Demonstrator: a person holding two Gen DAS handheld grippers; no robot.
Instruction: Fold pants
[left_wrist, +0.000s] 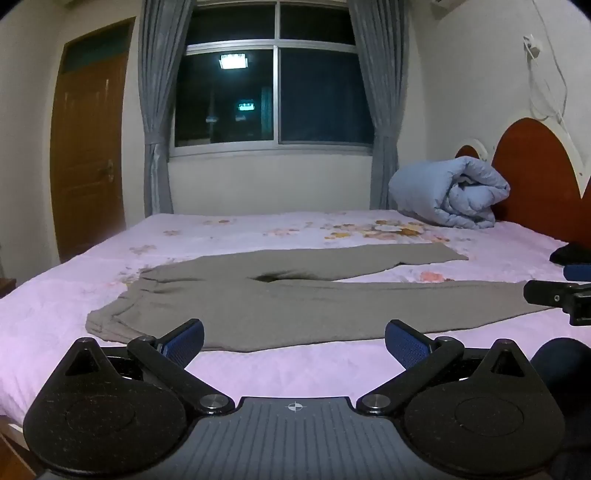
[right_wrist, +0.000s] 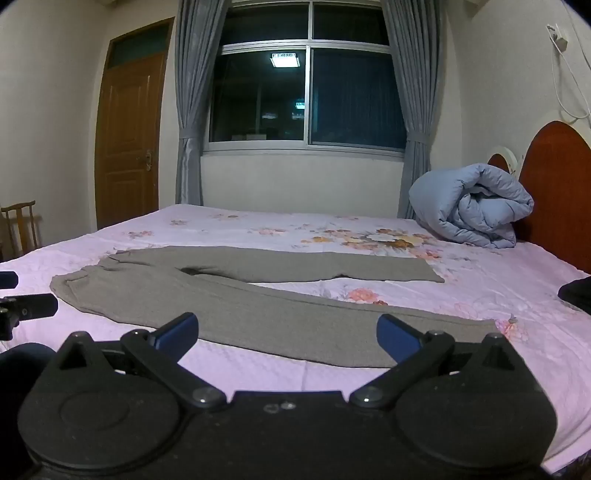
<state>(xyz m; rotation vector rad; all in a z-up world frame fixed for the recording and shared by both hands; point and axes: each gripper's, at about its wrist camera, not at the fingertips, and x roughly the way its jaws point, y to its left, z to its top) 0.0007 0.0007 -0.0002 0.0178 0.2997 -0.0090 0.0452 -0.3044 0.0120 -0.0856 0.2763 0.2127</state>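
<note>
lying flat just ahead of both spread, empty grippers (left_wrist: 294, 341) (right_wrist: 287, 332): grey pants (left_wrist: 295, 302).

Bed (left_wrist: 332, 373), pink floral sheet. Grey pants (left_wrist: 295, 302) spread flat near front, legs rightward. Rolled blue quilt (left_wrist: 448, 192) far right by headboard.

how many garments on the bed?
1 clear: grey pants spread flat mid-bed, near the front edge. A dark item at the right edge may be another; it's cropped, can't tell.
</note>
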